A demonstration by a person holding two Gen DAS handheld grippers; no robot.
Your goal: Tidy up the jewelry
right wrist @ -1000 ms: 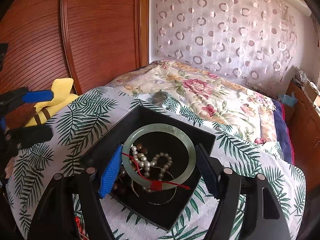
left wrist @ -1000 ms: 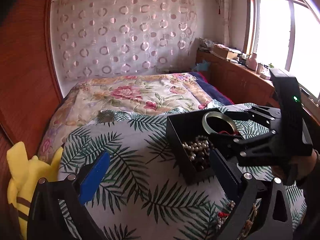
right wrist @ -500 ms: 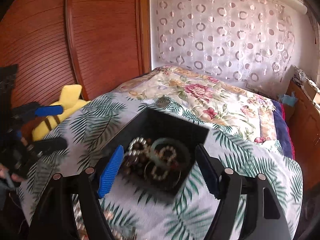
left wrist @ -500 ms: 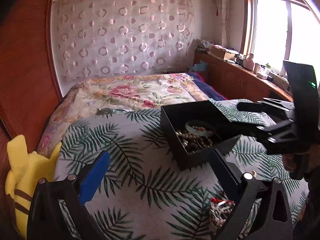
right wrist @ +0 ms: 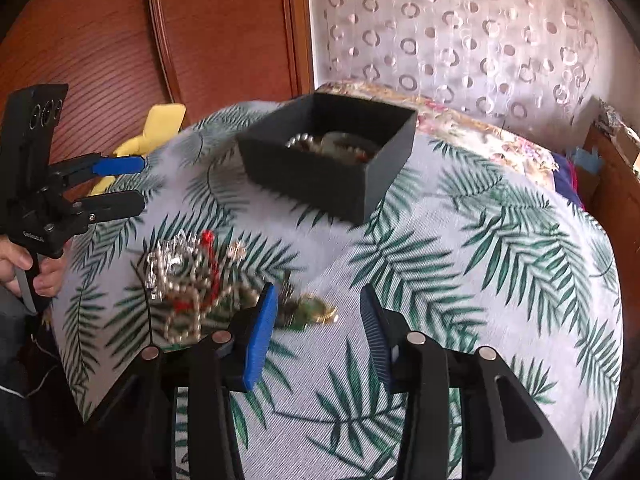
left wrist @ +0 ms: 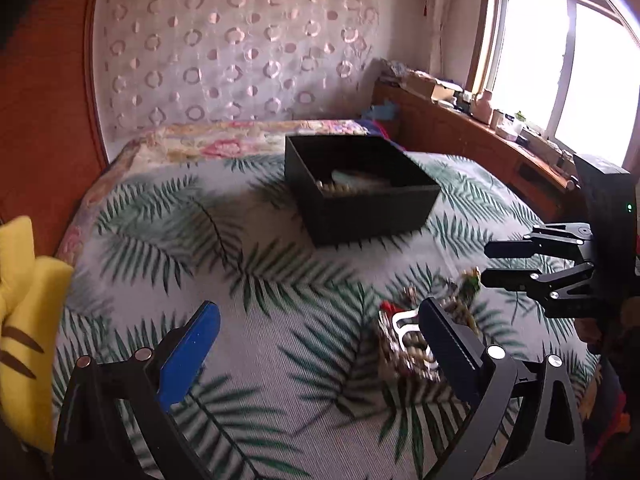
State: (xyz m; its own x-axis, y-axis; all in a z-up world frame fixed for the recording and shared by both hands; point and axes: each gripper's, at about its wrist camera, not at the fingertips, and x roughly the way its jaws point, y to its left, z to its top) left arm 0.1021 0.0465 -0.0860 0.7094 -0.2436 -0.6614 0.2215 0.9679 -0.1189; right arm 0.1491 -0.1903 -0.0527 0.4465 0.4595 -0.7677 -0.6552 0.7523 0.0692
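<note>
A black open box [left wrist: 360, 188] [right wrist: 332, 160] sits on the leaf-print cloth and holds a pale green bangle, pearls and beads. A loose pile of jewelry [left wrist: 416, 332] [right wrist: 192, 280], with chains, a silver piece and red bits, lies nearer on the cloth. My left gripper [left wrist: 316, 344] is open and empty, low over the cloth, the pile by its right finger. My right gripper [right wrist: 316, 320] is open and empty, just right of the pile, above a green pendant [right wrist: 316, 314]. Each gripper shows in the other's view: the right one [left wrist: 500, 264], the left one [right wrist: 128, 184].
The leaf-print cloth [left wrist: 200, 248] covers a rounded surface on a bed with a floral quilt [left wrist: 224, 140]. A yellow plush toy [left wrist: 24, 292] lies at the left edge. A wooden wardrobe [right wrist: 200, 32] and a cluttered window ledge [left wrist: 500, 120] border the bed.
Both grippers have pulled back from the box toward the near side. The bangle that sat between the right fingers now lies in the box. The loose pile has come into view.
</note>
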